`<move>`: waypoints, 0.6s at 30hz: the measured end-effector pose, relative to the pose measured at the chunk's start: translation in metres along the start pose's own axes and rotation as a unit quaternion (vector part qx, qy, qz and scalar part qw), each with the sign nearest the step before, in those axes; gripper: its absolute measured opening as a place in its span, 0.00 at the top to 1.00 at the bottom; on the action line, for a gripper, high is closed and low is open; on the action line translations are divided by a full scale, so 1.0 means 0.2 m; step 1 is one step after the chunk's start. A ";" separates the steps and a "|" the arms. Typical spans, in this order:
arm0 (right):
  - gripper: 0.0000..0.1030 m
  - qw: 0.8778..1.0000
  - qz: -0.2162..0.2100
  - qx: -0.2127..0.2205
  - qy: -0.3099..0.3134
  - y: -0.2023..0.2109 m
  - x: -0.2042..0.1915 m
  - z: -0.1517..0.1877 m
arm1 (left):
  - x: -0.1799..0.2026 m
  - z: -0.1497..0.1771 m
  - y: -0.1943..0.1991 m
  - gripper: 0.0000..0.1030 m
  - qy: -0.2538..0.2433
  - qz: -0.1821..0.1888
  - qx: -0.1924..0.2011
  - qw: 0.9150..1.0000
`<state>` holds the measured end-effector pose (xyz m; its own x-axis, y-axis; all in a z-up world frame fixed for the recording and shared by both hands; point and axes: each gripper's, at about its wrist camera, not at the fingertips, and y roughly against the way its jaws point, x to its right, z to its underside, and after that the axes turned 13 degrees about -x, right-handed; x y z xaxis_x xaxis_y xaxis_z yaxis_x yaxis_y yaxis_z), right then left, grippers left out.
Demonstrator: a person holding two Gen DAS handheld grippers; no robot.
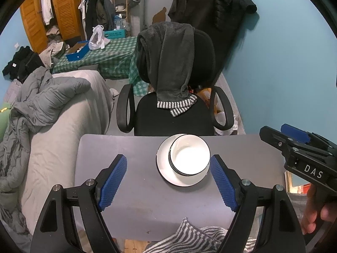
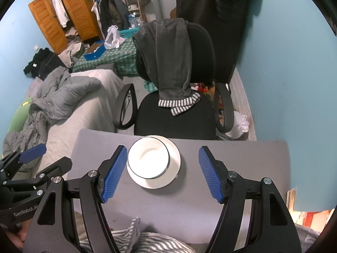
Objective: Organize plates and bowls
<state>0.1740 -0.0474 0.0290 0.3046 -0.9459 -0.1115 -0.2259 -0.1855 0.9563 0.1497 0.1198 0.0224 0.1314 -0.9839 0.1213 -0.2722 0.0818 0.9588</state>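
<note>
A stack of white bowls (image 1: 189,156) with dark rims sits on a white plate (image 1: 163,166) near the far edge of the grey table (image 1: 126,147). In the right wrist view the bowls (image 2: 148,158) sit on the same plate (image 2: 173,164). My left gripper (image 1: 168,181) is open and empty, above the table just short of the stack. My right gripper (image 2: 163,172) is open and empty, hovering near the stack. The right gripper also shows at the right of the left wrist view (image 1: 299,145), and the left gripper at the left of the right wrist view (image 2: 31,158).
A black office chair (image 1: 174,97) with a dark towel over its back stands right behind the table. A bed with a grey duvet (image 1: 52,109) lies to the left. A striped cloth (image 1: 189,238) lies at the table's near edge. A blue wall is to the right.
</note>
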 end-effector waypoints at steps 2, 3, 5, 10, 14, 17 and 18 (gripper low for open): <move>0.32 1.000 0.001 0.000 0.001 0.00 0.00 0.00 | 0.00 0.00 0.00 0.20 -0.001 0.002 0.000 1.000; 0.32 1.000 0.001 0.000 0.002 0.00 0.00 0.00 | 0.00 0.00 0.00 0.20 0.000 0.002 0.000 1.000; 0.32 1.000 0.001 0.000 0.001 0.00 0.00 0.00 | 0.00 0.00 0.00 0.20 0.000 0.002 0.001 1.000; 0.32 1.000 0.001 0.000 0.001 0.00 0.00 0.00 | 0.00 0.01 0.01 0.20 0.001 -0.001 0.003 1.000; 0.32 1.000 0.000 -0.001 0.000 0.00 0.01 0.00 | 0.00 0.01 0.02 0.20 -0.002 0.001 0.000 1.000; 0.32 1.000 0.000 -0.001 0.000 0.00 0.01 0.00 | 0.02 0.01 0.02 0.20 -0.008 -0.005 -0.001 1.000; 0.32 1.000 0.000 -0.001 0.000 0.00 0.01 0.00 | 0.02 0.01 0.02 0.20 -0.010 -0.007 -0.002 1.000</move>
<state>0.1754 -0.0496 0.0283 0.3045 -0.9459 -0.1119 -0.2240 -0.1853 0.9568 0.1470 0.1160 0.0264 0.1169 -0.9879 0.1022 -0.2670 0.0679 0.9613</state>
